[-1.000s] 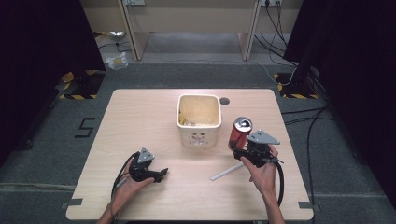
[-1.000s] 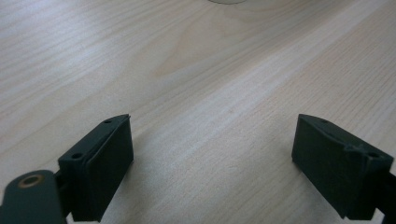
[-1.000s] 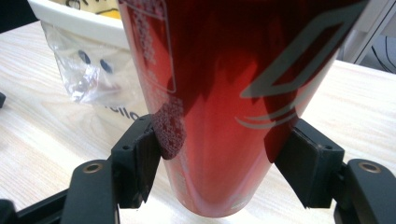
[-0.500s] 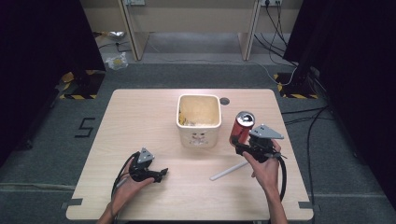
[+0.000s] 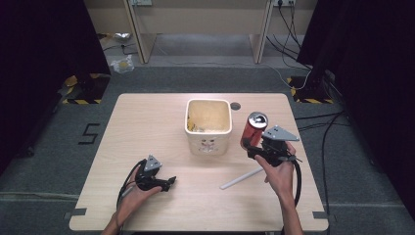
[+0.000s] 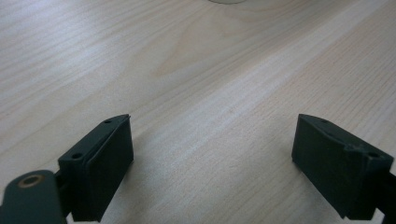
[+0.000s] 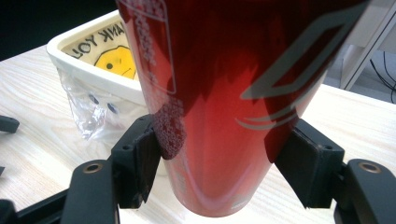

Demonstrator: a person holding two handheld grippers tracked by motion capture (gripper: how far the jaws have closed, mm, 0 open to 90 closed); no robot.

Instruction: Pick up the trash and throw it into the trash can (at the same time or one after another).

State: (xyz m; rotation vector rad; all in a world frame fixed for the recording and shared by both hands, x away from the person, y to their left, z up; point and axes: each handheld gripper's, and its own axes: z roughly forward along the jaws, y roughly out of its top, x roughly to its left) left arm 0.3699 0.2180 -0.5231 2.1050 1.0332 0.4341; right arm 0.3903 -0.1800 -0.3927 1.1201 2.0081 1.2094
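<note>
A red drinks can [image 5: 253, 128] [image 7: 224, 93] hangs above the table, just right of the cream square bin [image 5: 208, 126], and my right gripper [image 5: 254, 148] [image 7: 219, 172] is shut on its lower part, one pad on each side. In the right gripper view the can tilts slightly and the bin [image 7: 88, 60], lined with clear plastic and bearing a yellow face, stands behind it to the left. My left gripper [image 5: 167, 184] [image 6: 210, 158] rests low over the near left of the table, open, with bare wood between its pads.
A white straw-like stick [image 5: 241, 178] lies on the wooden table [image 5: 147, 122] below the right hand. A dark round hole [image 5: 235, 105] sits at the table's far edge, right of the bin. Cables and desk legs stand on the floor beyond.
My right gripper has lifted the red can upward and a little farther from the table's front edge. The left gripper has stayed where it was.
</note>
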